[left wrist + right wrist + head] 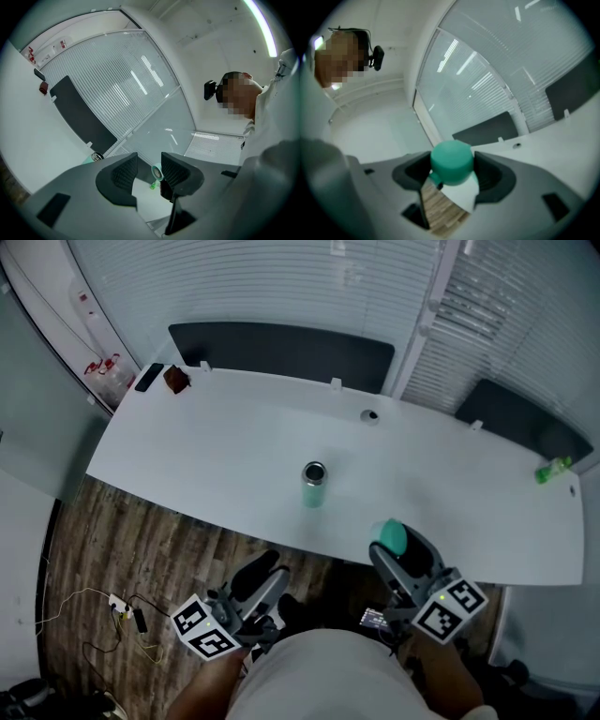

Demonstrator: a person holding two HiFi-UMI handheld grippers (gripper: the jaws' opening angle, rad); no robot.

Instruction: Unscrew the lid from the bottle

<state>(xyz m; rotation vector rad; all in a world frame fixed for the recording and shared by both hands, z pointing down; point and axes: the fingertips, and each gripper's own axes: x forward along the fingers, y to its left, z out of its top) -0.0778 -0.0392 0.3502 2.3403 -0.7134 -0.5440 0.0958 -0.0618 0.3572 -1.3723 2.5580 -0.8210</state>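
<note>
The teal bottle [313, 485] stands upright in the middle of the white table [206, 446], its mouth uncovered. It shows small at the left in the left gripper view, bottle [95, 157]. My right gripper [396, 544] hangs over the table's front edge, right of the bottle, shut on the round teal lid [390, 534]; in the right gripper view the lid [451, 161] fills the gap between the jaws of the right gripper [451, 174]. My left gripper [265, 579] is below the table's front edge, close to my body. The left gripper [149, 172] is open with nothing between its pads.
A black flat device [148, 377] and a brown object [175, 380] lie at the table's far left corner. A small green item [552, 470] sits at the far right edge. A cable hole [371, 415] is behind the bottle. Dark panels [281, 348] stand behind the table.
</note>
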